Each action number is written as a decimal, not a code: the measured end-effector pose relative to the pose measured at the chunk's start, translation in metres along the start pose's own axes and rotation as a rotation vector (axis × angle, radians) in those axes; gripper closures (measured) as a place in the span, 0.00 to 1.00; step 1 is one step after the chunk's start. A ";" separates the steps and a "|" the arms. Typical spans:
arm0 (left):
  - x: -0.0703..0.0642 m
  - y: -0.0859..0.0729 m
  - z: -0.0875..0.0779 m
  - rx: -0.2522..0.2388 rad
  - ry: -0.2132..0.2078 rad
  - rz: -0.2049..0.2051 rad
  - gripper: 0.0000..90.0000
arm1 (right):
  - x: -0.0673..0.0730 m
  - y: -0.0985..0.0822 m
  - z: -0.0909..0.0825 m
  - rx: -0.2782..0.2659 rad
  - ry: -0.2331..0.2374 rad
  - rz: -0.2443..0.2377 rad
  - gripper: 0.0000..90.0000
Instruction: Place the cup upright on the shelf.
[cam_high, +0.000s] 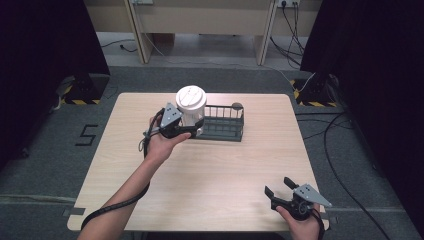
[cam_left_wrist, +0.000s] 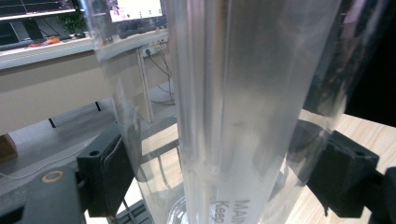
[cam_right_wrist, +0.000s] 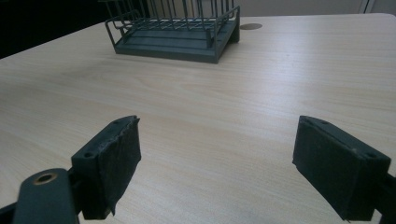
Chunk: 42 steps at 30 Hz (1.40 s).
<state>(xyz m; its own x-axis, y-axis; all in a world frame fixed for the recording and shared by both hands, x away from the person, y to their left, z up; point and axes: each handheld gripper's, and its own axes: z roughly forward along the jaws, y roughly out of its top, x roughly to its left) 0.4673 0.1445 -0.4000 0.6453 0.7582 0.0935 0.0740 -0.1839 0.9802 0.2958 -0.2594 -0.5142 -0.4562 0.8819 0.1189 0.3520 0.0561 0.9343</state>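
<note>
High view: left gripper (cam_high: 191, 131) clamps clear cup (cam_high: 191, 107).

On the counter (cam_high: 200, 170), the rack (cam_high: 222, 125) sits toward the far edge, near the middle. The bottle (cam_high: 191, 107) stands upright at the rack's left end, between the left gripper's (cam_high: 186, 131) jaws. The right gripper (cam_high: 281, 191) hangs over the near right corner, well apart.
</note>
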 end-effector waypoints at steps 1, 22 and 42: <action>0.000 0.000 0.001 0.000 -0.001 0.000 0.20 | 0.000 0.000 0.000 0.000 0.000 0.000 0.17; 0.002 0.012 0.024 0.000 0.006 -0.001 0.20 | -0.001 0.000 0.000 -0.001 0.005 0.011 0.17; 0.004 0.020 0.053 0.005 0.013 -0.019 0.20 | -0.001 0.000 0.000 -0.001 0.007 0.016 0.18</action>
<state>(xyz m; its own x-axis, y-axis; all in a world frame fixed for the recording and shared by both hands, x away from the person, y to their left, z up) 0.5118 0.1110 -0.3895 0.6340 0.7694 0.0774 0.0896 -0.1726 0.9809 0.2962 -0.2607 -0.5143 -0.4563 0.8794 0.1362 0.3586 0.0417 0.9325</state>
